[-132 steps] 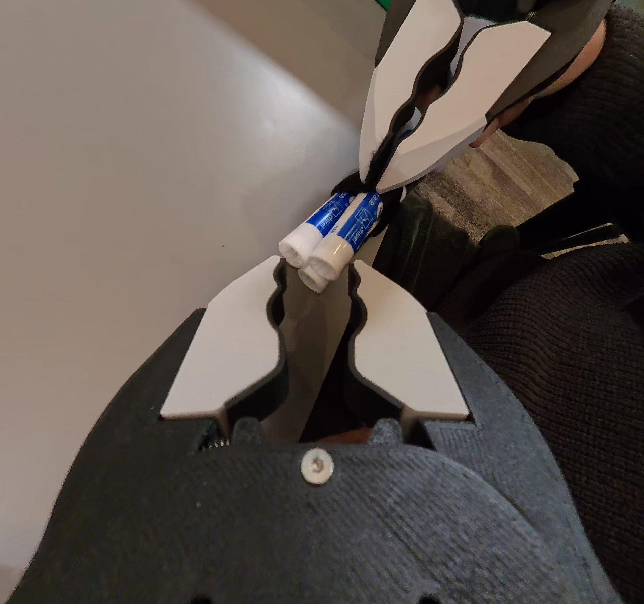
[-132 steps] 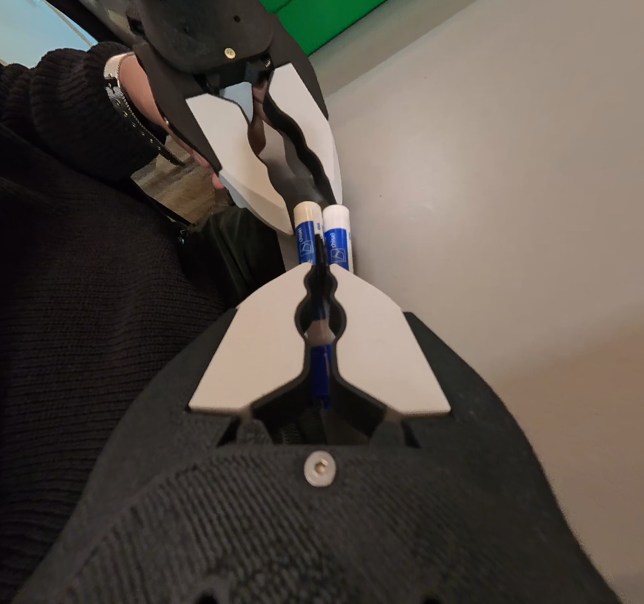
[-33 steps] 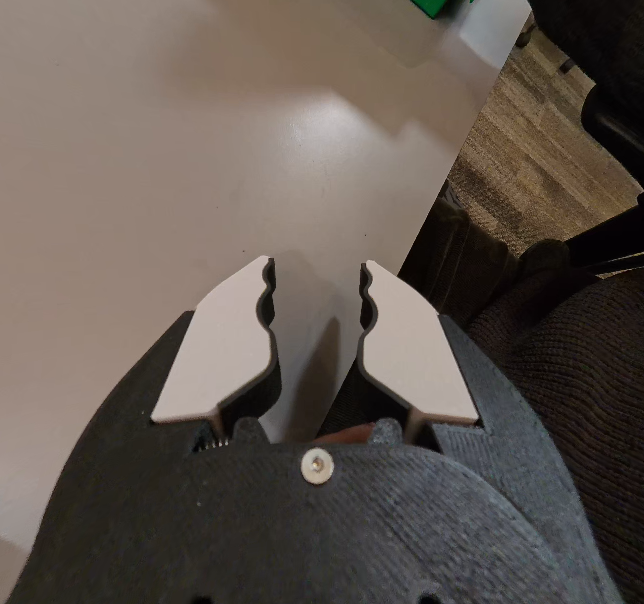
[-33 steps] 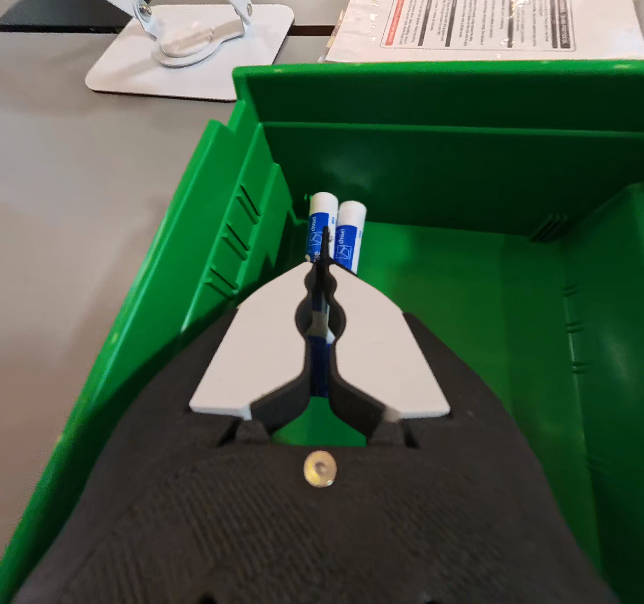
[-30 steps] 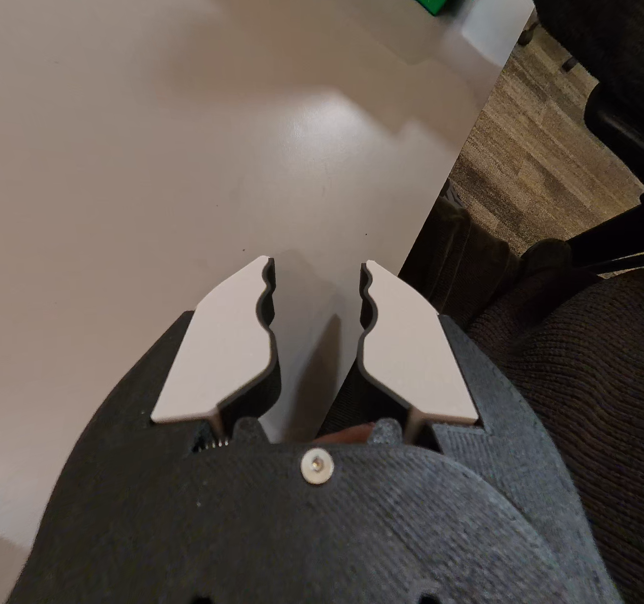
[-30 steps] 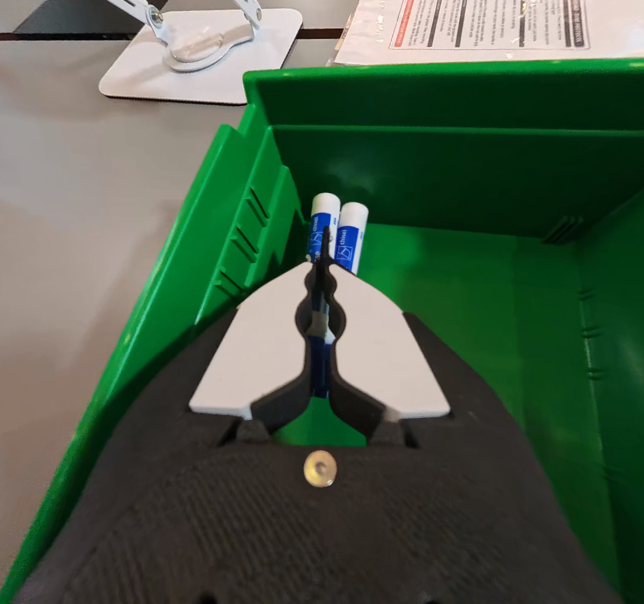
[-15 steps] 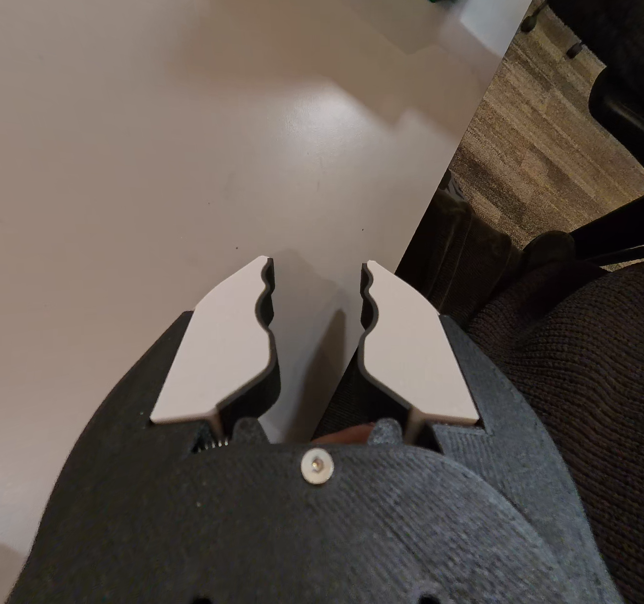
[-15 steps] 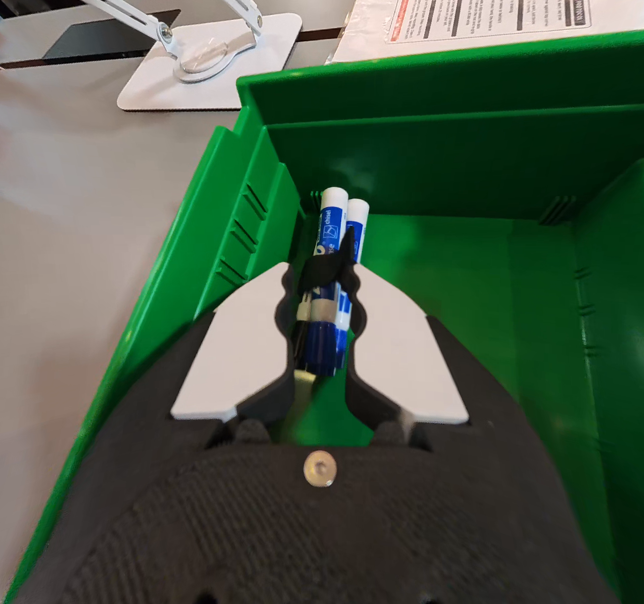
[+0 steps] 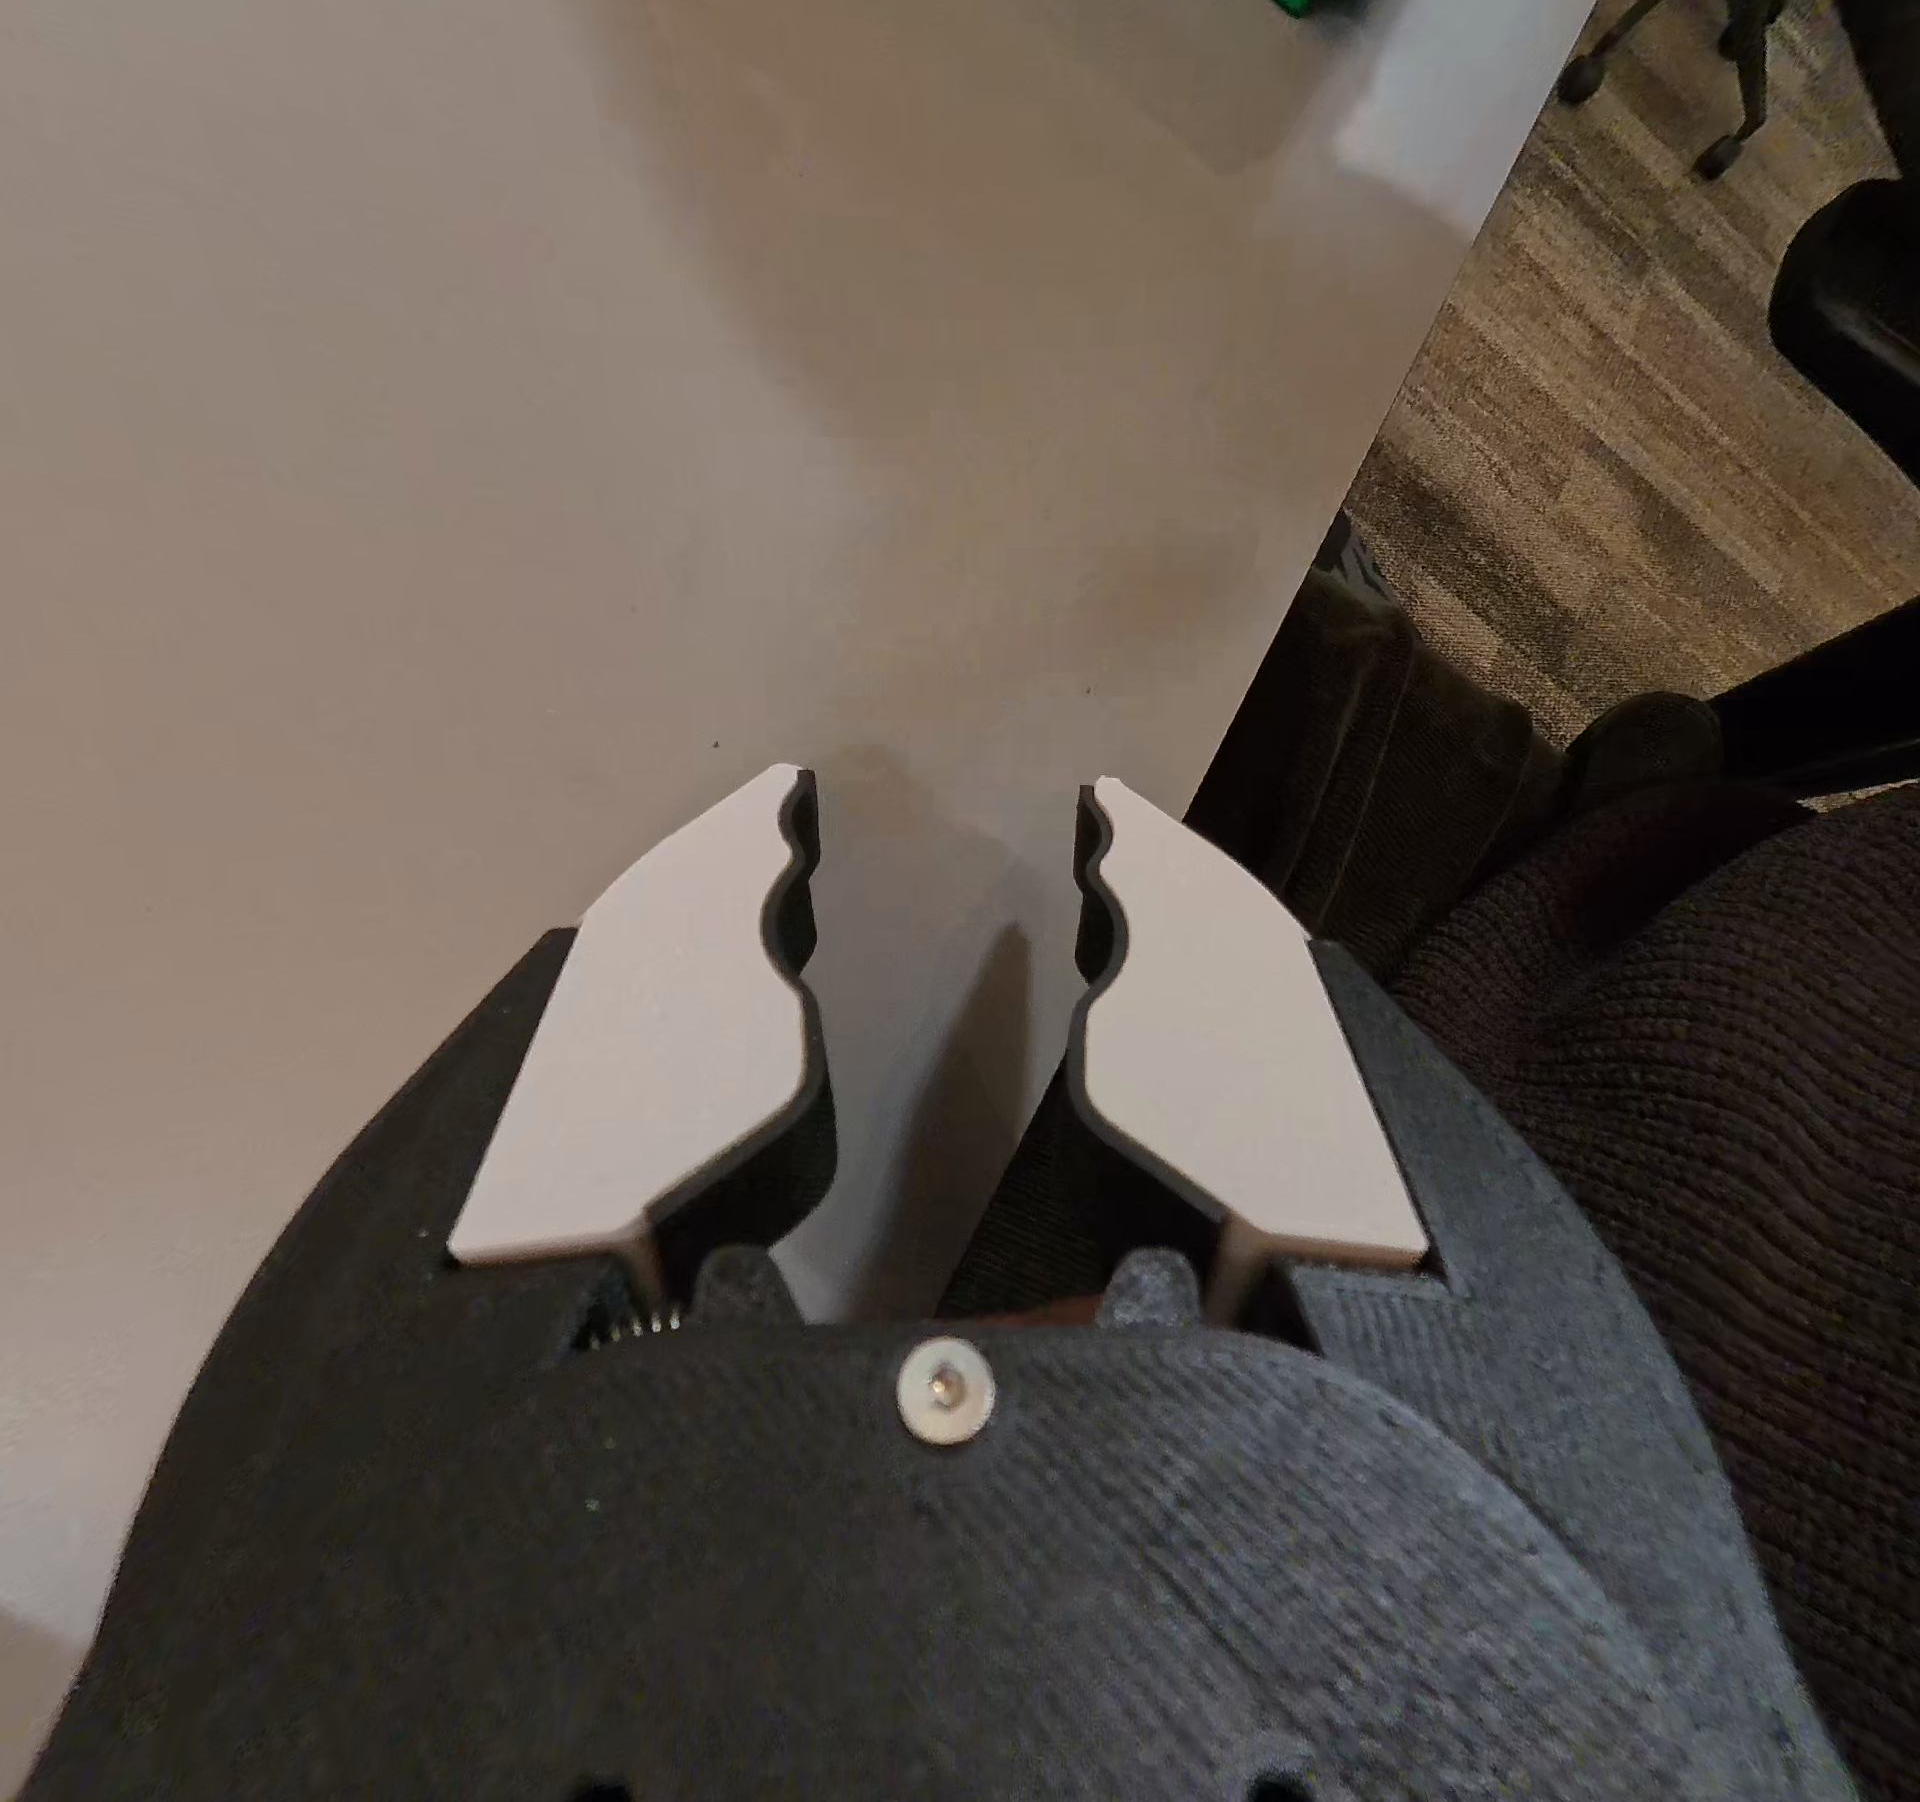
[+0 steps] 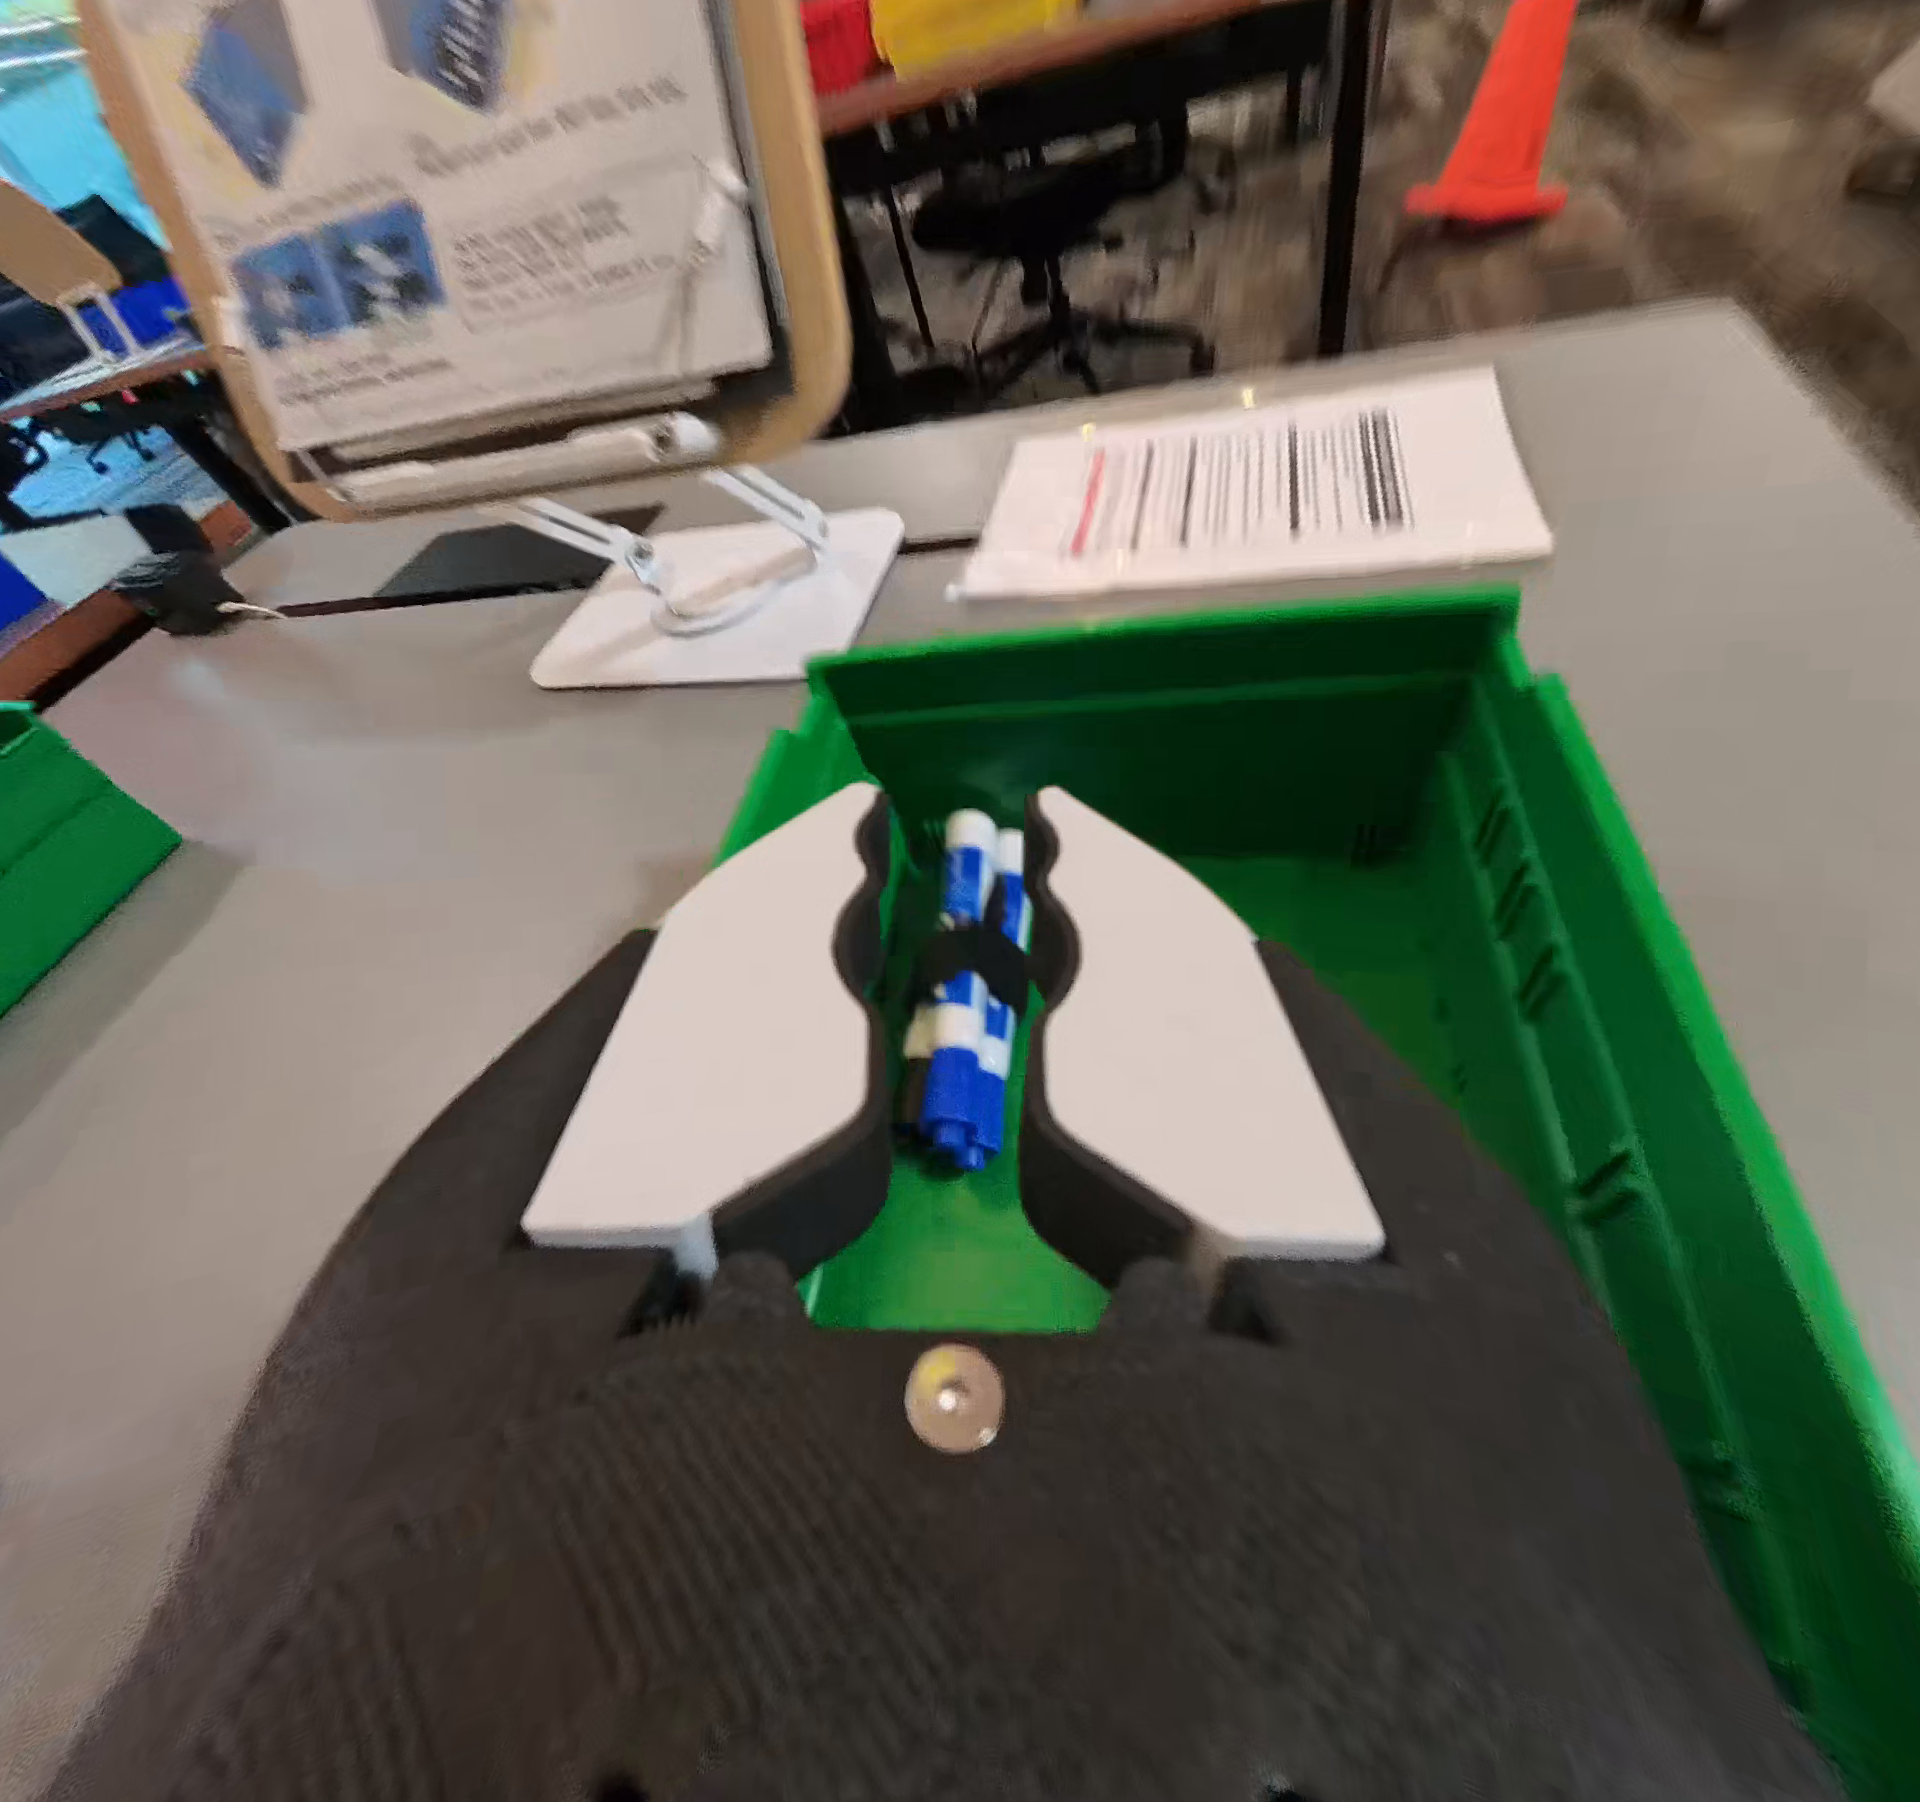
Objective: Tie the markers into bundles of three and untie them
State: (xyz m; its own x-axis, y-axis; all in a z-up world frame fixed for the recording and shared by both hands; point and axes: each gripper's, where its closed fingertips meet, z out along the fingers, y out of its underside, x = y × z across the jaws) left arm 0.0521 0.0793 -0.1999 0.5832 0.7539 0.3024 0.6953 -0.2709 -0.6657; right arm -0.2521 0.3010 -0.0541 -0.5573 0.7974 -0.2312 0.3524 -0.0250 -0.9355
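green plastic bin (image 10: 1558, 973) under your right gripper (image 10: 958, 796) has the strapped bundle of blue-and-white markers (image 10: 971, 973) lying on its floor, seen between jaws spread apart and holding nothing (blurred view). your left gripper (image 9: 943, 791), likewise agape and empty, hovers over the grey table (image 9: 416, 350) by its 3 o'clock edge. at 12 o'clock of the bin, a printed sheet (image 10: 1257, 490); at 11, a white stand base (image 10: 727, 599); beyond, office chairs and an orange cone (image 10: 1507, 79).

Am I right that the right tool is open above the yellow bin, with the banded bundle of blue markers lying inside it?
Not quite: the bin is green, not yellow, as the right wrist view shows. The rest holds: the right tool is open above it, and the banded bundle of blue markers lies inside, near the bin's left wall.
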